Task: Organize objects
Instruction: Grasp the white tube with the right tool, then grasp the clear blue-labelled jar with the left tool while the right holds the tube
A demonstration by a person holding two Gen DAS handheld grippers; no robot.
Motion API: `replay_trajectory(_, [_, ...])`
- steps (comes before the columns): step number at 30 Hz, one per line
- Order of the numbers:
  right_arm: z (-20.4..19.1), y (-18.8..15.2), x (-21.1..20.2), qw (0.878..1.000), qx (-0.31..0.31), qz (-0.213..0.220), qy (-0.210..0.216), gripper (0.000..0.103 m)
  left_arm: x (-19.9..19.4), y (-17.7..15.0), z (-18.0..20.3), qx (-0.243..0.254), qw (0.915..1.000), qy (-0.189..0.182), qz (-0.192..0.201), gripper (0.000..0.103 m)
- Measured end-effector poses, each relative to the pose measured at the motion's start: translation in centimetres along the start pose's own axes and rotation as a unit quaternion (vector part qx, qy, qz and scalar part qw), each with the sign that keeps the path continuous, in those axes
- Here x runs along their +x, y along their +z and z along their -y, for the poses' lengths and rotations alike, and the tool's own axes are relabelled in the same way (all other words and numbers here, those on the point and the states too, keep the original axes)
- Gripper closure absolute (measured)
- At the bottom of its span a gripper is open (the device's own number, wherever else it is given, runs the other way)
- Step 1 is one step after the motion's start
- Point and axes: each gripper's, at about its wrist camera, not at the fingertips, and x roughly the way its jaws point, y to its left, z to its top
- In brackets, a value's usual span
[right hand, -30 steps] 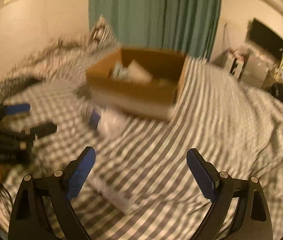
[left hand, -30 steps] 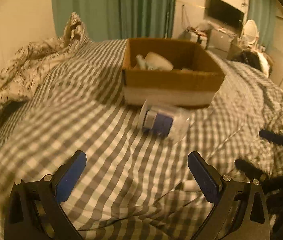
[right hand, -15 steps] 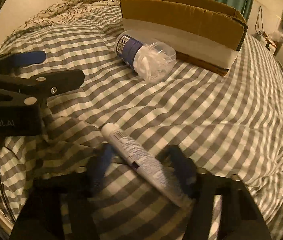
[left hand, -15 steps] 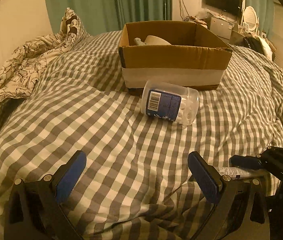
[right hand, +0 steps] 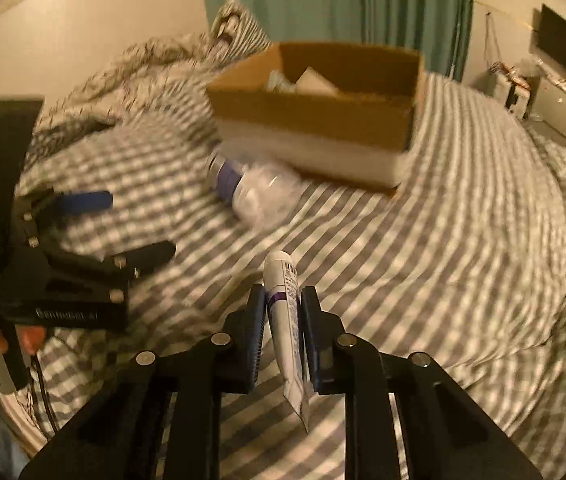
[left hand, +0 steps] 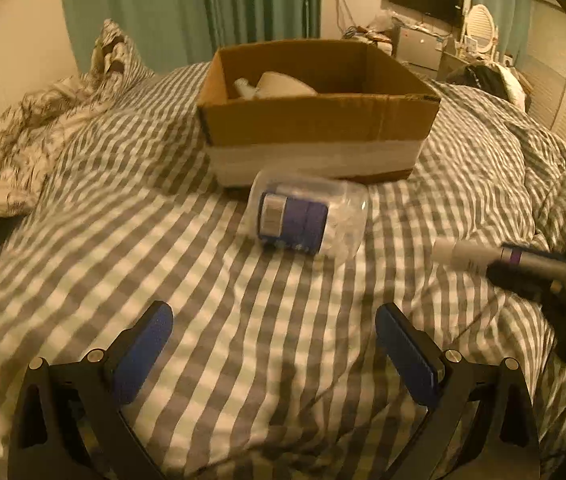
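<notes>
My right gripper [right hand: 283, 304] is shut on a white tube with a purple band [right hand: 285, 312] and holds it above the checked bedspread; the tube also shows in the left wrist view [left hand: 467, 254]. A clear plastic jar with a blue label [left hand: 307, 218] lies on its side in front of a cardboard box [left hand: 315, 120], and also shows in the right wrist view [right hand: 255, 192]. The box [right hand: 315, 112] holds a few pale items. My left gripper [left hand: 273, 340] is open and empty, low over the bed, short of the jar.
A crumpled patterned blanket [left hand: 23, 148] lies at the left of the bed. Green curtains [left hand: 203, 8] hang behind the box. A TV and cluttered furniture [left hand: 427, 36] stand at the back right. The left gripper shows in the right wrist view [right hand: 83, 248].
My right gripper closed on the white tube and lifted it off the bed. The left gripper stayed open and drew back and up a little.
</notes>
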Motion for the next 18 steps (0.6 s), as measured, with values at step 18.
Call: replay_trajectory(18, [4.0, 3.0, 1.4, 0.998, 0.04, 0.032, -0.021, 0.086, 7.9, 4.9, 0.9, 0.01, 0.9984, -0.05, -0.025, 0.0])
